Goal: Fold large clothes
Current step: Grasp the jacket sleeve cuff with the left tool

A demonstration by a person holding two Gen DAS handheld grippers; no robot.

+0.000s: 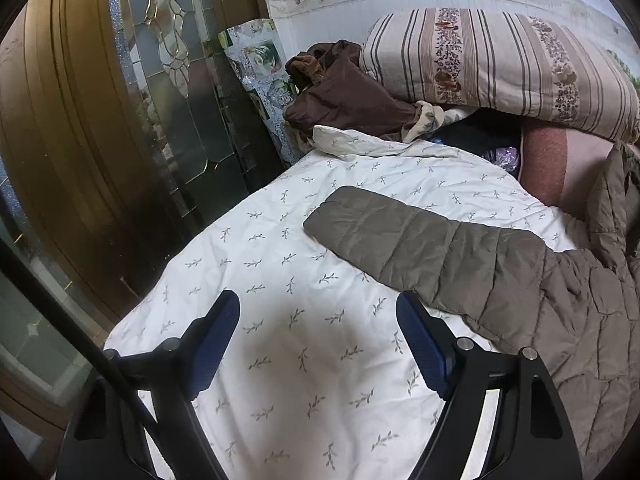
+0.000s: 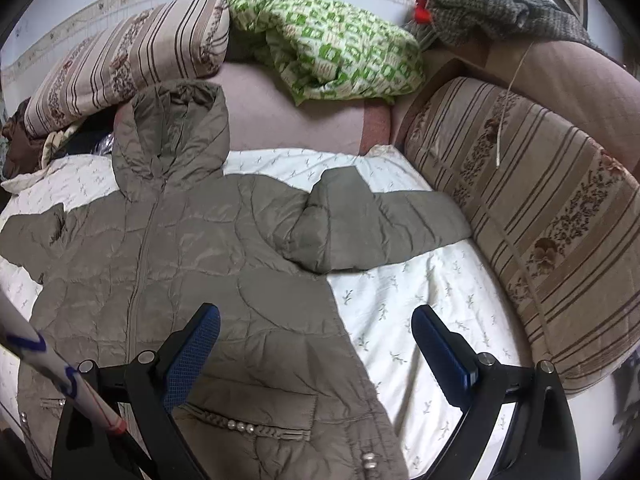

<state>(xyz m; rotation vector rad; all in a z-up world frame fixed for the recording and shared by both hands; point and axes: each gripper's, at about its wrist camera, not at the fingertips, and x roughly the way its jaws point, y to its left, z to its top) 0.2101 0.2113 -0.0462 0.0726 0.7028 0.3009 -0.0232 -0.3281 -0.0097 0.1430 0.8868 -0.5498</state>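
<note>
Lying flat on the bed [image 2: 420, 292], the jacket [image 2: 192, 248] has sleeves out left and right — hood far. Left gripper [image 1: 318, 344]: jaws wide, empty, left sleeve [image 1: 420, 240] just far-right of them. Right gripper [image 2: 316, 344]: jaws wide, empty, over the near hem — closer to the body.

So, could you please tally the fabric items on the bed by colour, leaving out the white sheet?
Olive quilted jacket: 1
Striped beige cushions: 2
Green-and-white patterned cloth: 1
Brown garment: 1
Grey houndstooth garment: 1
Total: 6
</note>
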